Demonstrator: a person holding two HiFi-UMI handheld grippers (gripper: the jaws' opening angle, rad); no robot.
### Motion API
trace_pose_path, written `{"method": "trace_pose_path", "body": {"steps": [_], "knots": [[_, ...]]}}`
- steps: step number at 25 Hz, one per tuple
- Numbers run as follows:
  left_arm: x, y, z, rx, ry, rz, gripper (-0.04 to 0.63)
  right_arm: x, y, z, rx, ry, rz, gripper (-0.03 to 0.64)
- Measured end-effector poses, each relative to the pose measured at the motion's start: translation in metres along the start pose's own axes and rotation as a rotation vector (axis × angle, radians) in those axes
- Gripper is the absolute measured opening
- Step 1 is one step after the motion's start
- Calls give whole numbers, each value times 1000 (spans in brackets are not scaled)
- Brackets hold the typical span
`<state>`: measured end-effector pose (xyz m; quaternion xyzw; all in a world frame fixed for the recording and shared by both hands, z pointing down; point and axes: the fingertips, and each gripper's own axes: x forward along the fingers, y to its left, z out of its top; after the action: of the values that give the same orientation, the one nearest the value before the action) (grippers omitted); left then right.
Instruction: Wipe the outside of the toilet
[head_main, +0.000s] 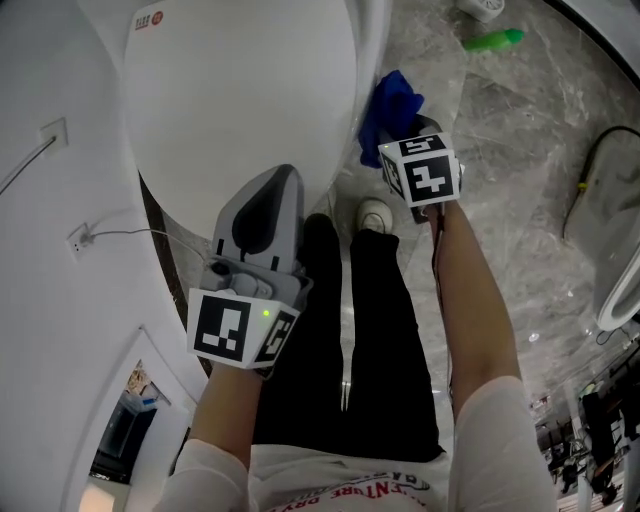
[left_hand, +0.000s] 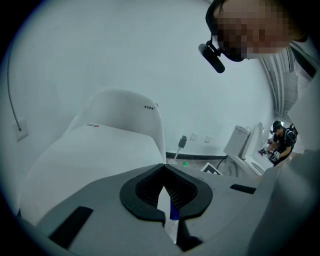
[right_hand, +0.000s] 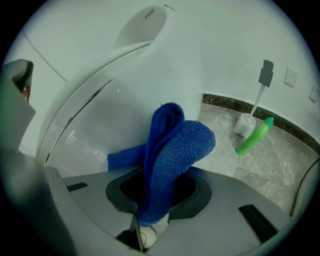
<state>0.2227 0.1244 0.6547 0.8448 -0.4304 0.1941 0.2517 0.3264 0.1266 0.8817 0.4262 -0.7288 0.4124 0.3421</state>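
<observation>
While the toilet (head_main: 240, 100) is seen from above with its lid shut, the right tongs (head_main: 400, 128) are held low at its right side, above the marble floor (head_main: 520, 150). In the right gripper view these tongs (right_hand: 159, 195) are clamped on a folded blue cloth (right_hand: 172, 150), which rises out from between them. One end of the cloth is turned left towards the white bowl (right_hand: 125, 90). The cloth (head_main: 392, 105) is seen just beside the bowl's outer wall; whether it touches cannot be told.

The left tongs (head_main: 285, 175) are held at the near edge of the lid. In the left gripper view they (left_hand: 164, 172) are drawn together with nothing between them, and the lid (left_hand: 100, 150) is seen ahead and to the left.

A green bottle (right_hand: 255, 135) is seen lying on the floor at the far right, near a white brush holder (right_hand: 246, 124).
</observation>
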Motion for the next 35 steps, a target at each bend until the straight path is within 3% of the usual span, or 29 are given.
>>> {"method": "trace_pose_path", "body": {"steps": [6, 13, 24, 35], "knots": [[-30, 14, -16, -37, -11, 53, 6, -5, 32, -25, -69, 62, -3, 87], [-73, 31, -32, -87, -36, 64, 6, -16, 81, -49, -224, 97, -57, 87], [-174, 93, -69, -67, -45, 54, 6, -19, 145, -82, -88, 59, -205, 87], [-263, 165, -121, -102, -59, 91, 6, 9, 233, -121, -19, 73, -257, 87]]}}
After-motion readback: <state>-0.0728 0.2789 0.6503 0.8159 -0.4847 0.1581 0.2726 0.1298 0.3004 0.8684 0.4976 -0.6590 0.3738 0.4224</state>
